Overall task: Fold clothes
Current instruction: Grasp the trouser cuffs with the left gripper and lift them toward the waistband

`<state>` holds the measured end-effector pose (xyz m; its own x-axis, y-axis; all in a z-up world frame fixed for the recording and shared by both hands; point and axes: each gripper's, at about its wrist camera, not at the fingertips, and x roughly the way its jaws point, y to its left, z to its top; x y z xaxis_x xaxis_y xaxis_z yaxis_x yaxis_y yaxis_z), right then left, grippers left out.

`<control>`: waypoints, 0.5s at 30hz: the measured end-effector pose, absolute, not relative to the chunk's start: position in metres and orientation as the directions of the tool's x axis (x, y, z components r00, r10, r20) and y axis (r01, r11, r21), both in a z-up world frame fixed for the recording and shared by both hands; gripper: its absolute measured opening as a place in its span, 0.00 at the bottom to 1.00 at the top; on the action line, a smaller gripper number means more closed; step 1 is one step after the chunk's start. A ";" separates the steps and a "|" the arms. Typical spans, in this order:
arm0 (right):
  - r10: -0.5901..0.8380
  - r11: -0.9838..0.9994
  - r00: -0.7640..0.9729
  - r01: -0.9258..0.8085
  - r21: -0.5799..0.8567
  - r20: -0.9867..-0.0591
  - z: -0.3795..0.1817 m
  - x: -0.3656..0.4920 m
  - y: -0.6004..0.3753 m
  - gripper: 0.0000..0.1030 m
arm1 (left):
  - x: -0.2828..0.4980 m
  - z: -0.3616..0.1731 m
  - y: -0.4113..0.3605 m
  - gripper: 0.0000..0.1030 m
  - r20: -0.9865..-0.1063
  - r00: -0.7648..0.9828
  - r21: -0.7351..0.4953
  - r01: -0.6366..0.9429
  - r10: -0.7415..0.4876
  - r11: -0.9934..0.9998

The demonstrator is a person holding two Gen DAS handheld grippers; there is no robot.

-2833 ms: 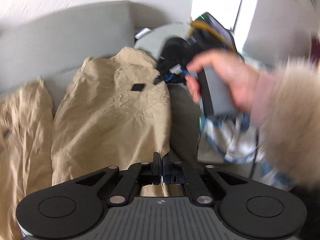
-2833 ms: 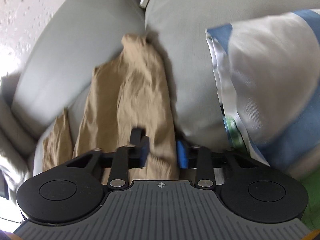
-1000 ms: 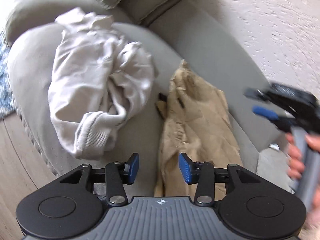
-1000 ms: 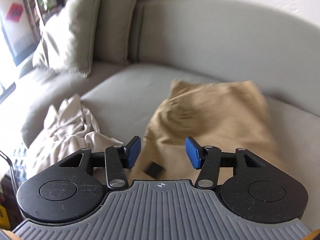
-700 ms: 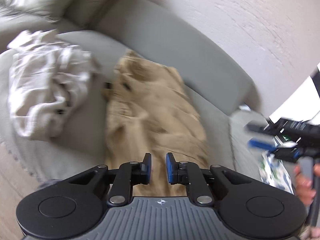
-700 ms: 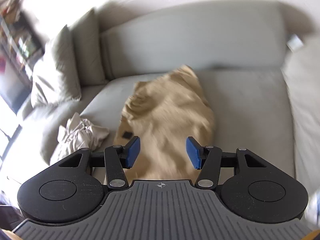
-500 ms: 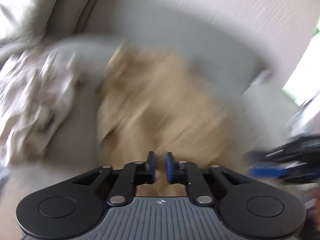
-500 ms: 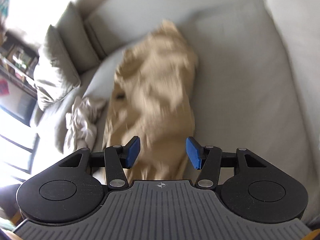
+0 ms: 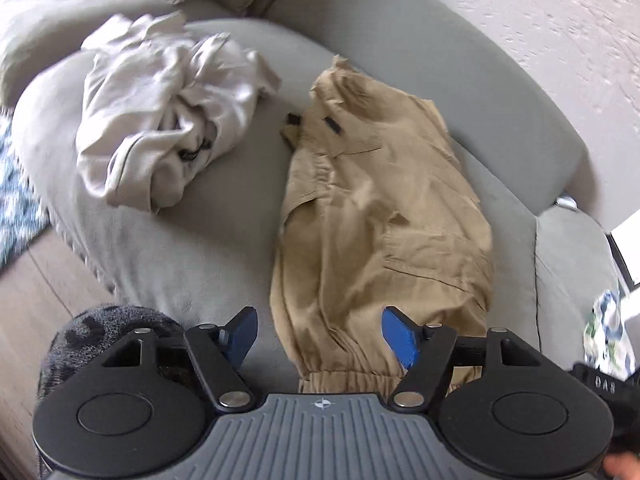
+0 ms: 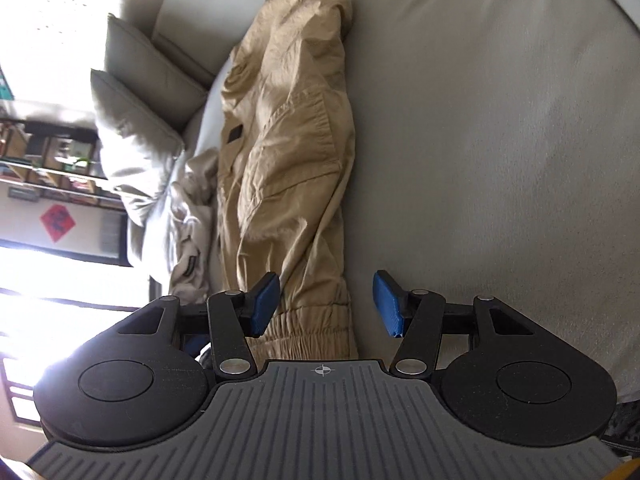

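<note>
Letters "DAS" on right gripper (image 9: 604,384)

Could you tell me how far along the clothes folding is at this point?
Done: the tan trousers lie lengthwise on the sofa, apparently folded leg over leg. In hand: nothing; the left gripper and right gripper are open near the elastic cuffs. Left: folding the trousers shorter, plus the crumpled white garment.

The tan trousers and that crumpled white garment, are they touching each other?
Apart. In the left wrist view, bare grey sofa shows all along between the trousers and the white garment.
</note>
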<state>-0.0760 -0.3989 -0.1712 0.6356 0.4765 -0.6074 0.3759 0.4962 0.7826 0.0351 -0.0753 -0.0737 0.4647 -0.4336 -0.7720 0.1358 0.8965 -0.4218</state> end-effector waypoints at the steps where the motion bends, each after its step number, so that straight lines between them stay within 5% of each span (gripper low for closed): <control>1: 0.478 0.493 0.639 0.372 0.787 -0.602 -0.171 -0.075 -0.400 0.56 | 0.040 -0.079 -0.074 0.64 -0.778 0.447 -0.439 0.116 -0.441 0.891; 11: 0.450 0.504 0.676 0.347 0.791 -0.583 -0.178 -0.051 -0.392 0.52 | 0.067 -0.113 -0.081 0.55 -0.778 0.329 -0.560 0.021 -0.535 0.828; 15: 0.430 0.539 0.689 0.322 0.778 -0.583 -0.182 -0.034 -0.385 0.45 | 0.061 -0.105 -0.077 0.09 -0.765 0.338 -0.571 0.036 -0.548 0.820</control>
